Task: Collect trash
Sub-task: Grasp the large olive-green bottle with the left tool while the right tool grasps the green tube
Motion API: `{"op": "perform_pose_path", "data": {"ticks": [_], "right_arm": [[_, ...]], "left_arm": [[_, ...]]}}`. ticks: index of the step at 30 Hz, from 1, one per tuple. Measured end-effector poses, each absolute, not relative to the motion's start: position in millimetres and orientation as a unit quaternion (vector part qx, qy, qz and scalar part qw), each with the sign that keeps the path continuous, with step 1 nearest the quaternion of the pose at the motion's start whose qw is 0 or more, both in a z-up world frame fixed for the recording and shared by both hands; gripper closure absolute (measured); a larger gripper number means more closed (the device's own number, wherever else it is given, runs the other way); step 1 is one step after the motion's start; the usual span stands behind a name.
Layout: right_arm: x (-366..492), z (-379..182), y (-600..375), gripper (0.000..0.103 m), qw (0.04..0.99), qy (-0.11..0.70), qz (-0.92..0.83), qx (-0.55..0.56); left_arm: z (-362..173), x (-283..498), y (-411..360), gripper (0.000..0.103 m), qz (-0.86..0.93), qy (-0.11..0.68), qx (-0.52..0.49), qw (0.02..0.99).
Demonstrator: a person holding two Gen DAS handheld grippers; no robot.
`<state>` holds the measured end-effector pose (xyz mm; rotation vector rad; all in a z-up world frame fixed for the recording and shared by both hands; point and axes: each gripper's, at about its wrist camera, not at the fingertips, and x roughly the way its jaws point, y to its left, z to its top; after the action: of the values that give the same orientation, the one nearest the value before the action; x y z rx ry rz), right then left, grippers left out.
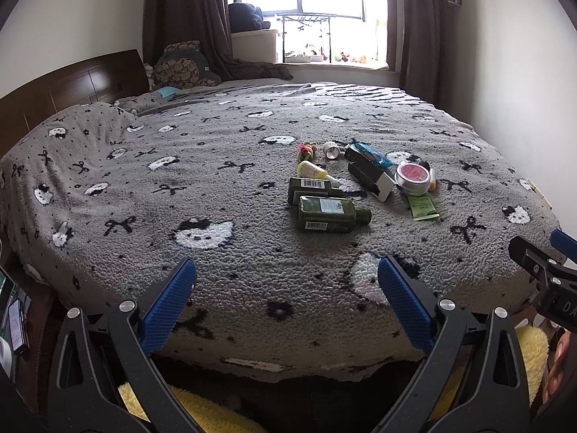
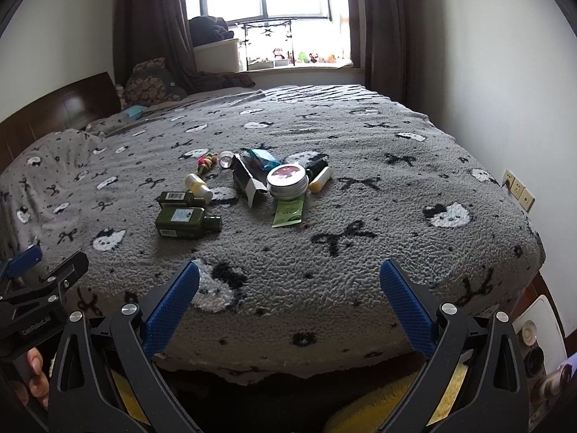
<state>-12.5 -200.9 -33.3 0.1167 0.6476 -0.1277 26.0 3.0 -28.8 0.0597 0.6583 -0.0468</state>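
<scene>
- Blue-padded jaws of the left gripper (image 1: 286, 278) stand wide apart over the near edge of the bed (image 1: 144, 187), holding nothing.
- Right gripper (image 2: 289, 279) is likewise spread wide and empty, above the same edge of the bed (image 2: 396, 216).
- Each gripper shows at the rim of the other's view; the left one's black body reads "GenRobot.AI" in the right wrist view, and only "DA" can be read on the right one's body in the left wrist view.
- Trash lies in a cluster near the middle of the bed, well apart from both grippers.
- Two green bottles (image 1: 330, 213) lie on their sides, touching, nearest the jaws; the far one (image 1: 310, 189) shows a barcode, the near one a white label too small to read.
- Yellow tube (image 1: 313, 170) lies just behind them, with a small multicoloured object (image 1: 306, 149) beyond it that I cannot identify.
- Black carton (image 1: 368, 175) lies with its white flap open, a blue wrapper (image 1: 371, 153) resting on its far end.
- Round tin (image 1: 414, 178) with a pink lid sits just beside the carton; its print is unreadable.
- Green sachet (image 1: 422, 207) lies flat in front of the tin, writing too small to read.
- Small white cap (image 1: 331, 151) lies near the carton's far end.
- Blanket carries white cat faces and black bows.
</scene>
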Motion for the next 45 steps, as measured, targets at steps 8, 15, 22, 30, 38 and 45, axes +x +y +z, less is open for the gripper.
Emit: {"op": "perform_pose_path", "data": {"ticks": [8, 15, 22, 30, 38, 45], "right_arm": [[20.1, -53.3, -211.4, 0.003, 0.952, 0.297, -0.07, 0.028], [75.9, -81.9, -224.5, 0.003, 0.941, 0.331, -0.066, 0.034], [133.7, -108.7, -235.5, 0.003, 0.929, 0.365, -0.053, 0.043], [179.0, -129.0, -235.7, 0.003, 0.915, 0.399, -0.033, 0.047], [205.4, -137.4, -233.9, 0.007, 0.908, 0.415, -0.04, 0.034], [221.2, -142.6, -240.7, 0.023, 0.904, 0.423, -0.053, 0.037]], "left_arm": [[-56.0, 62.3, 5.1, 0.008, -0.026, 0.336, 0.03, 0.941], [-80.1, 95.4, -0.5, 0.008, -0.033, 0.334, 0.052, 0.941], [-101.0, 131.9, -6.0, 0.008, -0.063, 0.36, 0.026, 0.931], [-120.4, 163.7, -35.7, 0.008, -0.102, 0.374, 0.07, 0.919], [-133.9, 195.7, -36.6, 0.008, -0.119, 0.394, 0.075, 0.908], [-144.5, 218.6, -38.8, 0.008, -0.144, 0.407, 0.079, 0.899]]}}
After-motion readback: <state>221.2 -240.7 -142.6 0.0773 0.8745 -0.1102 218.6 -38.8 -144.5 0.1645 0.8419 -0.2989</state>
